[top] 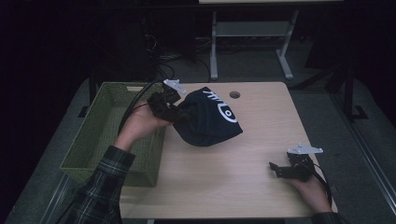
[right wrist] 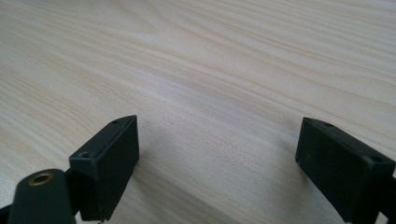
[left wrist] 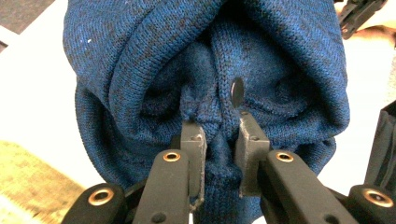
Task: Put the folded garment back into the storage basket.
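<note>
A dark blue knitted hat (top: 208,119) with a white emblem hangs bunched above the table's left part. My left gripper (top: 180,116) is shut on a fold of it, held up by a hand in a plaid sleeve. In the left gripper view the two pads (left wrist: 194,154) pinch a ridge of the hat's blue knit (left wrist: 205,70), which drapes around them. My right gripper (top: 276,170) rests low at the table's right front, jaws wide open. In the right gripper view nothing lies between its fingertips (right wrist: 112,163), just bare wood.
A green woven basket (top: 93,135) stands against the table's left side, under my left forearm. The light wooden table (top: 243,182) has a round cable hole (top: 235,94) near its far edge. Desk legs and cables stand on the dark floor beyond.
</note>
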The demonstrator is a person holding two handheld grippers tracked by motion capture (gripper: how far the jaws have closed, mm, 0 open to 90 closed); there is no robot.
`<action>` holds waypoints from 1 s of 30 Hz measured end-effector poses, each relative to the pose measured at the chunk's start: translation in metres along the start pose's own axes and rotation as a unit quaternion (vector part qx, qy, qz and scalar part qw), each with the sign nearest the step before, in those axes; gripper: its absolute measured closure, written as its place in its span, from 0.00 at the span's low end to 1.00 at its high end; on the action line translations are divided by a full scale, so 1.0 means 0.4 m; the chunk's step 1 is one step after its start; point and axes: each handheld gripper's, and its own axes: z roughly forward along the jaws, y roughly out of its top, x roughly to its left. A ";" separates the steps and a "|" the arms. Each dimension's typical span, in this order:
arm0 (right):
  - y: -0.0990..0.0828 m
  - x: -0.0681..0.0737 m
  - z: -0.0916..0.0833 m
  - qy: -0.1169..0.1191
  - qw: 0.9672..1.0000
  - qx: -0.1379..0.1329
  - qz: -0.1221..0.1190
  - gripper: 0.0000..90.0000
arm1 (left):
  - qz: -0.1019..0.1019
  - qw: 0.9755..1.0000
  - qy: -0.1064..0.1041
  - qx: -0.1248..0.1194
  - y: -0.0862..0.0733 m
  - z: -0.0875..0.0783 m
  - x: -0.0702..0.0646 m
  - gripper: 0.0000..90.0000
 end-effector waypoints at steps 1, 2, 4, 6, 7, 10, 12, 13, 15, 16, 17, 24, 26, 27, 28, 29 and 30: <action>0.000 0.000 0.000 0.000 1.000 0.000 0.000 0.14 | -0.003 1.000 0.003 -0.001 -0.003 -0.006 0.003 0.84; 0.000 0.000 0.000 0.000 1.000 0.000 0.000 0.14 | -0.004 1.000 0.004 -0.002 -0.006 -0.012 0.006 0.84; 0.000 0.000 0.000 0.000 1.000 0.000 0.000 0.14 | -0.007 1.000 0.007 0.000 -0.012 -0.024 0.012 0.84; 0.000 0.000 0.000 0.000 1.000 0.000 0.000 0.14 | -0.011 1.000 0.012 -0.001 -0.018 -0.035 0.018 0.84; 0.000 0.000 0.000 0.000 1.000 0.000 0.000 0.14 | -0.016 1.000 0.015 -0.004 -0.022 -0.040 0.019 0.84; 0.000 0.000 0.000 0.000 1.000 0.000 0.000 0.14 | -0.021 1.000 0.022 -0.005 -0.034 -0.056 0.028 0.84; 0.000 0.000 0.000 0.000 1.000 0.000 0.000 0.14 | -0.028 0.999 0.029 -0.005 -0.044 -0.067 0.034 0.84; 0.000 0.000 0.000 0.000 1.000 0.000 0.000 0.14 | -0.031 0.999 0.031 -0.006 -0.049 -0.073 0.038 0.84; 0.000 0.000 0.000 0.000 1.000 0.000 0.000 0.14 | -0.037 0.999 0.036 -0.009 -0.060 -0.085 0.046 0.84; 0.000 0.000 0.000 0.000 1.000 0.000 0.000 0.14 | -0.041 0.998 0.039 -0.010 -0.066 -0.091 0.050 0.84; 0.000 0.000 0.000 0.000 1.000 0.000 0.000 0.14 | -0.044 0.998 0.042 -0.011 -0.072 -0.097 0.053 0.84; 0.001 -0.002 0.003 -0.009 1.000 0.006 0.005 0.07 | -0.070 0.995 0.064 -0.020 -0.121 -0.149 0.081 0.84; 0.002 -0.002 0.005 -0.014 1.000 0.009 0.005 0.03 | -0.079 0.994 0.070 -0.021 -0.137 -0.164 0.089 0.84; 0.002 -0.002 0.005 -0.016 1.000 0.010 0.005 0.03 | -0.084 0.993 0.075 -0.022 -0.146 -0.172 0.092 0.84; 0.002 -0.002 0.005 -0.014 1.000 0.010 0.004 0.03 | -0.087 0.993 0.078 -0.023 -0.154 -0.179 0.096 0.84; 0.002 -0.003 0.006 -0.013 1.000 0.011 0.005 0.03 | -0.092 0.992 0.082 -0.023 -0.163 -0.186 0.100 0.84; 0.002 -0.003 0.006 -0.013 1.000 0.011 0.006 0.03 | -0.095 0.992 0.086 -0.023 -0.172 -0.194 0.104 0.84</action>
